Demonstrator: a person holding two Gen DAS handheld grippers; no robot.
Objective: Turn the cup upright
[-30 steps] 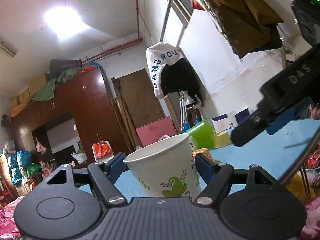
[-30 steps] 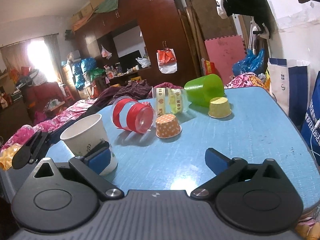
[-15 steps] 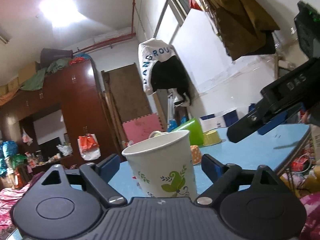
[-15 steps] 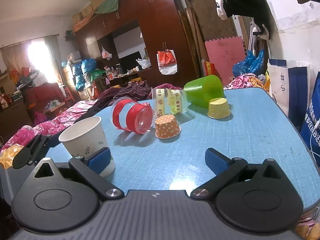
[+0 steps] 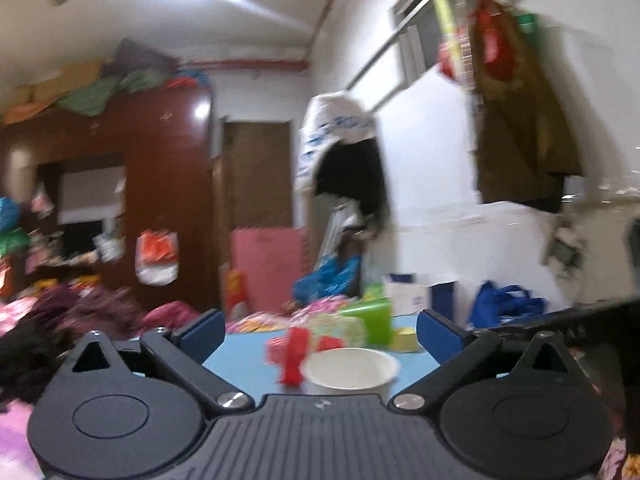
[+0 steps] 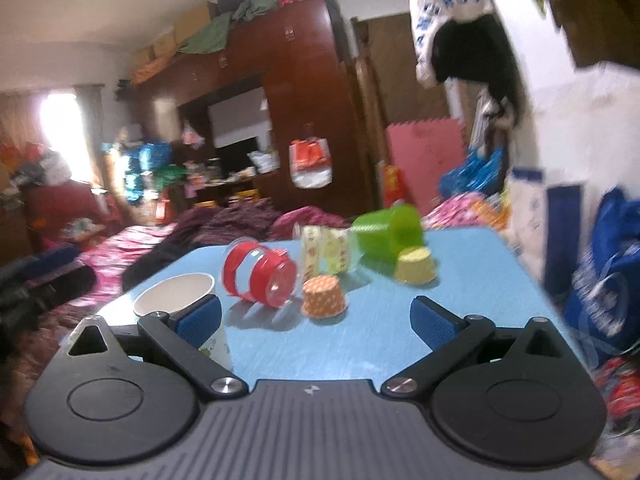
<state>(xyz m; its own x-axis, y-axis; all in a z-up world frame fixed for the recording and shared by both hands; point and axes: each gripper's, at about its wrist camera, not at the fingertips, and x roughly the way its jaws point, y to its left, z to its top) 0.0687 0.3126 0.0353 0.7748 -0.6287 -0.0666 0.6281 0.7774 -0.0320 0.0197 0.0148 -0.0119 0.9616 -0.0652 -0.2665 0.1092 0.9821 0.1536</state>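
A white paper cup with a green leaf print (image 6: 180, 304) stands upright, mouth up, near the front left of the blue table (image 6: 380, 340). In the left wrist view the cup (image 5: 350, 368) sits low between the two fingers, and nothing touches it. My left gripper (image 5: 320, 334) is open and empty, above and behind the cup. My right gripper (image 6: 318, 320) is open and empty over the table's front; its left fingertip (image 6: 200, 318) overlaps the cup in the picture.
On the table lie a red-banded clear cup (image 6: 260, 276) on its side, an inverted orange dotted cup (image 6: 324, 296), an inverted yellow cup (image 6: 416, 266), a clear patterned cup (image 6: 324, 250) and a green cup (image 6: 388, 232) on its side. Bags stand off the right edge.
My left gripper has opened wide and drawn up and back from the paper cup, which now stands free on the table. My right gripper has risen and tilted a little.
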